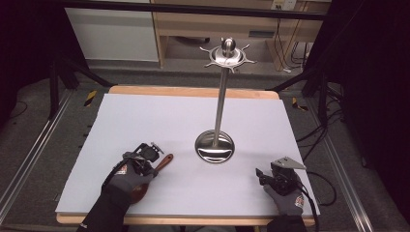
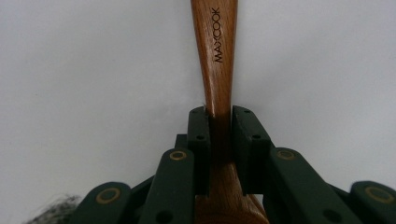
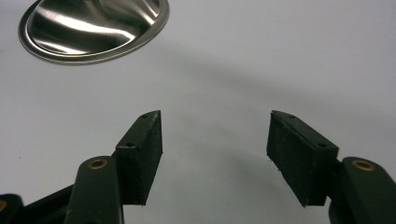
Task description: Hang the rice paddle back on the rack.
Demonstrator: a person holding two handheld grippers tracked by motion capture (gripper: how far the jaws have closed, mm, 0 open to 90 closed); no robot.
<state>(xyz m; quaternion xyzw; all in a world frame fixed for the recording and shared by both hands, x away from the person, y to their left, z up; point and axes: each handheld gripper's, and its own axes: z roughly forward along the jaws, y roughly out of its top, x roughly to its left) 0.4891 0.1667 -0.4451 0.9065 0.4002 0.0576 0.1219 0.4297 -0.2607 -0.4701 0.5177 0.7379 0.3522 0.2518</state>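
A wooden spoon (image 1: 163, 163) lies on the white table cover at the near left, its handle pointing toward the stand. My left gripper (image 1: 151, 162) is shut on that handle; in the left gripper view the jaws clamp the brown handle (image 2: 218, 56), which bears the word MAXCOOK. A steel utensil stand (image 1: 221, 96) with a round base (image 1: 214, 147) and a hooked crown (image 1: 227, 54) rises at the table's middle. My right gripper (image 1: 260, 175) rests at the near right, open, with nothing between its pads (image 3: 142, 154); the stand's base (image 3: 93, 28) lies ahead of it.
The white cover (image 1: 159, 116) spans a wooden table whose edge (image 1: 193, 91) shows at the far side. Black frame legs and cables (image 1: 319, 140) stand on the floor to both sides. A wooden cabinet (image 1: 212, 24) sits behind the table.
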